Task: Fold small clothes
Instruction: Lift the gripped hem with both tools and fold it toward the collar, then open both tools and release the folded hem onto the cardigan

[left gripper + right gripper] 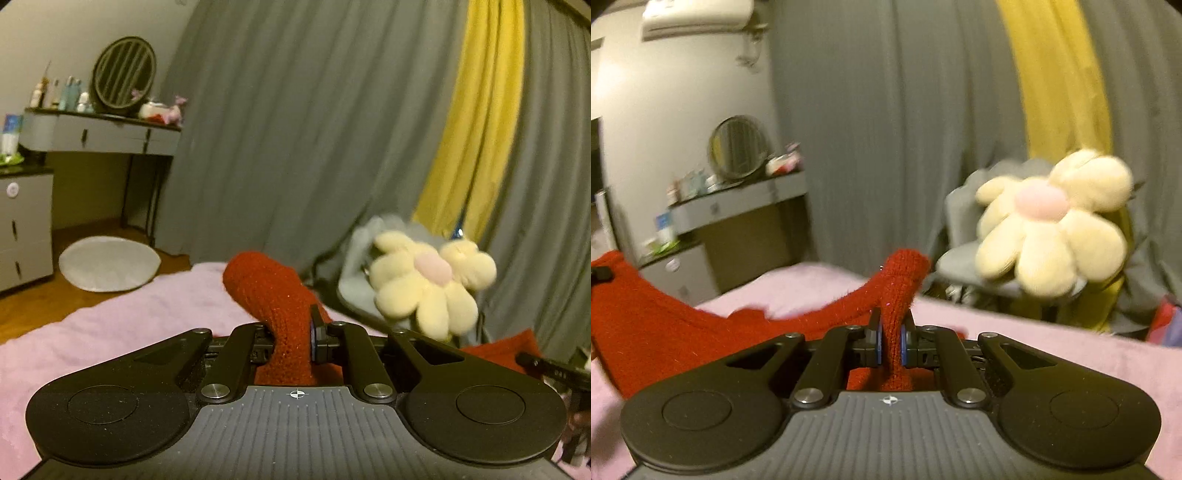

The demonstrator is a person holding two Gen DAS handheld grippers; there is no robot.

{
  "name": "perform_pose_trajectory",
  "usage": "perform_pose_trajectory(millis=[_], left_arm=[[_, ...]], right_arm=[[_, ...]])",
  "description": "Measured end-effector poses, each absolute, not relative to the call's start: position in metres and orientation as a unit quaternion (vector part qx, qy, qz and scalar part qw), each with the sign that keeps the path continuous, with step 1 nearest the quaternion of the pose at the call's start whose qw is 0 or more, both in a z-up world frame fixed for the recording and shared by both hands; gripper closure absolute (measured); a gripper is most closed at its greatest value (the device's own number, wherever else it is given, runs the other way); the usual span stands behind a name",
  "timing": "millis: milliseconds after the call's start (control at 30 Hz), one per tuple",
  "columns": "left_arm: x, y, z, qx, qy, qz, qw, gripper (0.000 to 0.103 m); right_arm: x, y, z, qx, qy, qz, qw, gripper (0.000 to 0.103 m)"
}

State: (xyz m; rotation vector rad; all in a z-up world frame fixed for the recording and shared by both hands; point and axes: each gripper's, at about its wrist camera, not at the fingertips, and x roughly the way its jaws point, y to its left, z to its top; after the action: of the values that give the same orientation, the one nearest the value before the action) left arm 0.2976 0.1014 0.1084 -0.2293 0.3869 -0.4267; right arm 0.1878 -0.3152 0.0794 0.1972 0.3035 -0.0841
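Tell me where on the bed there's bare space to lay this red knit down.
Bare pink blanket lies ahead-left of the left gripper, out to the bed's edge by the wooden floor. More lies right of the right gripper, below the flower cushion. It is crowded between the grippers, where the red knit garment hangs, both grippers shut on it.

No word, brand or number can be read in either view. The only sign is a small white crosshair mark on the ribbed grey body of the left gripper (291,332), and the same mark on the right gripper (891,334). The bottles (68,94) on the dressing table (99,134) carry labels too small and blurred to make out.
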Motion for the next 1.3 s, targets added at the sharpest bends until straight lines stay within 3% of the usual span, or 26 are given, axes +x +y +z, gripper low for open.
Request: perform_pose_trajectory(millis=[133, 233, 300, 333, 400, 433, 467, 767, 900, 1033, 1167, 1233, 1300], left_arm=[[0.342, 0.082, 0.062, -0.101, 0.275, -0.184, 0.938, 0.09], [0.359, 0.071, 0.02, -0.091, 0.335, -0.169, 0.923, 0.077], [0.362, 0.067, 0.003, -0.083, 0.351, -0.171, 0.917, 0.062], [0.363, 0.067, -0.002, -0.084, 0.356, -0.173, 0.914, 0.06], [0.366, 0.066, -0.008, -0.082, 0.357, -0.175, 0.914, 0.063], [0.367, 0.065, -0.008, -0.078, 0.355, -0.175, 0.915, 0.073], [0.367, 0.065, -0.005, -0.074, 0.352, -0.171, 0.917, 0.094], [0.391, 0.041, 0.069, -0.028, 0.203, -0.104, 0.973, 0.094], [0.425, 0.015, 0.047, -0.007, 0.203, -0.047, 0.978, 0.09], [0.449, -0.002, -0.002, 0.03, 0.246, -0.012, 0.969, 0.088], [0.455, 0.0, -0.029, 0.035, 0.26, -0.004, 0.965, 0.078], [0.457, 0.003, -0.035, 0.028, 0.266, -0.003, 0.964, 0.064], [0.458, 0.004, -0.038, 0.035, 0.28, 0.02, 0.959, 0.031]], right_arm=[[0.222, -0.322, 0.06, 0.107, 0.186, -0.056, 0.975, 0.095], [0.248, -0.327, 0.029, 0.12, 0.251, -0.055, 0.959, 0.093], [0.255, -0.328, 0.012, 0.124, 0.278, -0.059, 0.951, 0.086], [0.256, -0.328, 0.007, 0.124, 0.283, -0.055, 0.95, 0.084], [0.258, -0.328, 0.002, 0.121, 0.288, -0.053, 0.948, 0.084], [0.259, -0.327, 0.001, 0.12, 0.29, -0.05, 0.948, 0.085], [0.261, -0.327, 0.001, 0.116, 0.294, -0.048, 0.948, 0.093], [0.287, -0.302, 0.054, -0.038, 0.184, -0.137, 0.972, 0.095], [0.327, -0.292, 0.043, -0.067, 0.165, -0.184, 0.967, 0.095], [0.353, -0.286, 0.007, -0.09, 0.206, -0.189, 0.956, 0.095], [0.362, -0.294, -0.023, -0.092, 0.244, -0.203, 0.944, 0.093], [0.368, -0.299, -0.03, -0.088, 0.267, -0.204, 0.938, 0.086], [0.376, -0.302, -0.035, -0.082, 0.29, -0.198, 0.933, 0.081]])
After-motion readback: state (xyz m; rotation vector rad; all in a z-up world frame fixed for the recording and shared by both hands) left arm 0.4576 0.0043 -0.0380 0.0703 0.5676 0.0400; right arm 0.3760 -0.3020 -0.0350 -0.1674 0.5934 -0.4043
